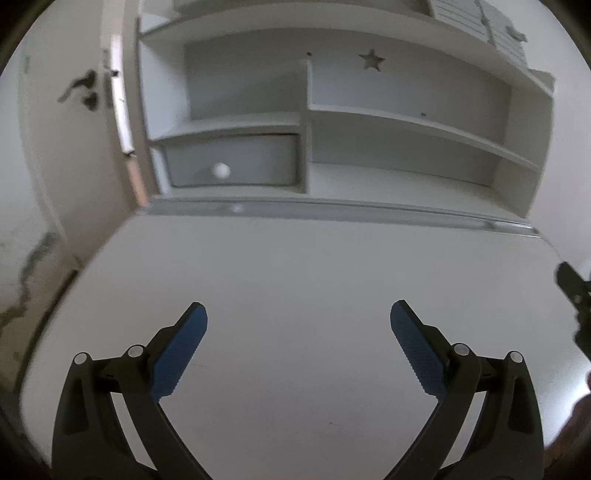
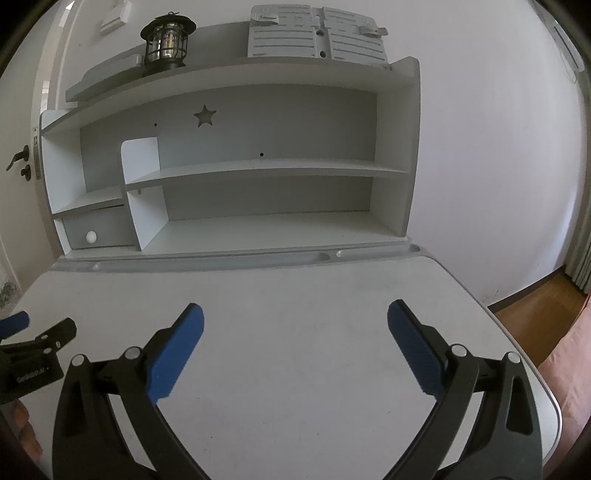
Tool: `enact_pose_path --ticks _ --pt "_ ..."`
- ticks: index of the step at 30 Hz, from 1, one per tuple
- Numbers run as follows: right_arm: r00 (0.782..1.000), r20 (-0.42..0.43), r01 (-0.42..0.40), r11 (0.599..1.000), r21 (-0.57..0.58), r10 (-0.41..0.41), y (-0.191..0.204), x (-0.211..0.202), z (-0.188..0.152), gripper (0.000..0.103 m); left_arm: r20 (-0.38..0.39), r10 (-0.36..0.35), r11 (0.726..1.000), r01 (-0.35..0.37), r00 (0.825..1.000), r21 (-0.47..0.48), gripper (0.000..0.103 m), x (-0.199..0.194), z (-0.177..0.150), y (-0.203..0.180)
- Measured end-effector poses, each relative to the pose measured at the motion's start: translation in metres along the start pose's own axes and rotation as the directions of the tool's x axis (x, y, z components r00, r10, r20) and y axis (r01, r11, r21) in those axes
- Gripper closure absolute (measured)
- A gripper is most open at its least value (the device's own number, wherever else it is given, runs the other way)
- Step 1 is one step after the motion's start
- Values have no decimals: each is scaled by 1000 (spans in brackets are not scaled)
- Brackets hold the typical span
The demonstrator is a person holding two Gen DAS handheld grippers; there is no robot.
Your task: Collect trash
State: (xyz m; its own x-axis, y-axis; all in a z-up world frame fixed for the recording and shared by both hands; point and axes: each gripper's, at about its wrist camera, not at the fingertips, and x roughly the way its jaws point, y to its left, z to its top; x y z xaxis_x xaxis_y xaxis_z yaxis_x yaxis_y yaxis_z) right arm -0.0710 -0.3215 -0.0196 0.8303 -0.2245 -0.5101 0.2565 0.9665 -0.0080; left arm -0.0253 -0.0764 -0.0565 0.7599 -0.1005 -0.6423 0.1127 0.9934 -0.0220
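Observation:
No trash shows in either view. My left gripper is open and empty, its blue pads spread wide above the white desk top. My right gripper is open and empty too, above the same desk top. The left gripper also shows at the left edge of the right wrist view. A black part of the right gripper shows at the right edge of the left wrist view.
A white shelf hutch stands at the back of the desk, with a small drawer at its lower left. A black lantern and a grey book stand sit on top. A door is left; wooden floor is right.

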Motion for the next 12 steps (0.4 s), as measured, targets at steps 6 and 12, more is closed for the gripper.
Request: enact_pose_path --ticks 6,12 --pt "999 -40 -1 1000 9 2 0 8 0 7 -67 -10 1000 12 998 19 7 12 -2 -3" --pt "985 -174 -12 1000 25 16 -2 33 -1 7 -186 8 998 3 983 62 7 31 -7 -9"
